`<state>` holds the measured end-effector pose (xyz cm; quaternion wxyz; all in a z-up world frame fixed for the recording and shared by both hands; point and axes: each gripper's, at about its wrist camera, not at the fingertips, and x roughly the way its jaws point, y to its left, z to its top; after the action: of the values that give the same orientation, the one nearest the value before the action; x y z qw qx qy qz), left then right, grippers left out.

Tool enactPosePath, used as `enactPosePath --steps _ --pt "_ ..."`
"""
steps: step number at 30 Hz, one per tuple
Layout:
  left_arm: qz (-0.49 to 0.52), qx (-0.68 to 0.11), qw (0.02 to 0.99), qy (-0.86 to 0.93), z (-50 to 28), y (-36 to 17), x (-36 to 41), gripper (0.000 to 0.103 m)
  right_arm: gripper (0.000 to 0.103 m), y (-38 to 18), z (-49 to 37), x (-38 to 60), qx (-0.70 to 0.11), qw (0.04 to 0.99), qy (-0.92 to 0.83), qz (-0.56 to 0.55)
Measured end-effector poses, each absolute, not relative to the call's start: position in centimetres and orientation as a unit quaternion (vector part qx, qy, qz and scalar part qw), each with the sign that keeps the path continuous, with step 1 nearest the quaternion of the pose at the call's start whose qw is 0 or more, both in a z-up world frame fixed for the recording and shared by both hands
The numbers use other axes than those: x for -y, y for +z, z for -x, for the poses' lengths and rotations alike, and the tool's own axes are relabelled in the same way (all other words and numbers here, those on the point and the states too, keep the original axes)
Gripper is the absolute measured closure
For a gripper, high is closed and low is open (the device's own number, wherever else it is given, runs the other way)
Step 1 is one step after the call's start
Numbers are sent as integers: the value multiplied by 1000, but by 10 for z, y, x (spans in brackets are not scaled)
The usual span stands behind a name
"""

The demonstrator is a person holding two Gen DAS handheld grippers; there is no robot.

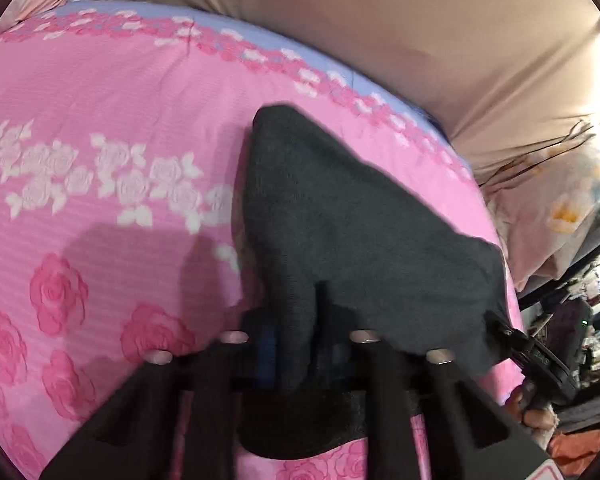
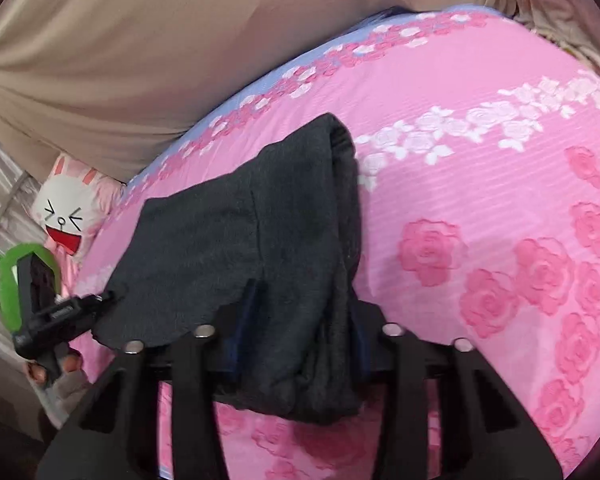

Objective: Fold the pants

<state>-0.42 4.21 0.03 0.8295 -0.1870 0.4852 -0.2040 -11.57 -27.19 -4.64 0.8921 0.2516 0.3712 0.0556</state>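
The dark grey pants (image 1: 340, 220) lie folded on the pink rose-print bedspread (image 1: 100, 100), lifted at the near edge. My left gripper (image 1: 296, 344) is shut on the near edge of the pants, with cloth bunched between its fingers. My right gripper (image 2: 300, 332) is shut on the same edge, and the pants (image 2: 228, 236) drape over and under its fingers. The right gripper also shows in the left wrist view (image 1: 512, 336) at the pants' right corner. The left gripper shows in the right wrist view (image 2: 72, 312) at the left corner.
A tan fabric headboard (image 1: 380, 32) rises behind the bed. A pillow with a cartoon rabbit face (image 2: 66, 216) lies at the bed's side. Cluttered items (image 1: 588, 320) sit beyond the bed edge. The bedspread (image 2: 480, 160) stretches wide beside the pants.
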Motion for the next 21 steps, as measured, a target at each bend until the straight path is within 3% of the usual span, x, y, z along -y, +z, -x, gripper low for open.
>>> enactPosePath --steps 4,7,8,11,12,17,21 --pt "219 -469 824 -232 11 34 -69 94 79 -11 131 248 -341 910 79 -223" --pt "191 -459 843 -208 30 50 -84 94 78 -16 142 227 -353 904 101 -218" --pt "186 -464 843 -198 34 47 -89 93 76 -27 141 221 -366 901 94 -212" --pt "174 -507 827 -168 35 15 -92 91 54 -59 148 225 -375 901 52 -210" --pt "177 -503 830 -163 38 13 -93 91 55 -57 151 229 -374 898 52 -227" --pt "129 -405 893 -150 58 83 -78 90 74 8 169 224 -307 938 8 -163" --pt "143 -403 885 -185 32 99 -44 89 93 19 137 193 -308 935 84 -155"
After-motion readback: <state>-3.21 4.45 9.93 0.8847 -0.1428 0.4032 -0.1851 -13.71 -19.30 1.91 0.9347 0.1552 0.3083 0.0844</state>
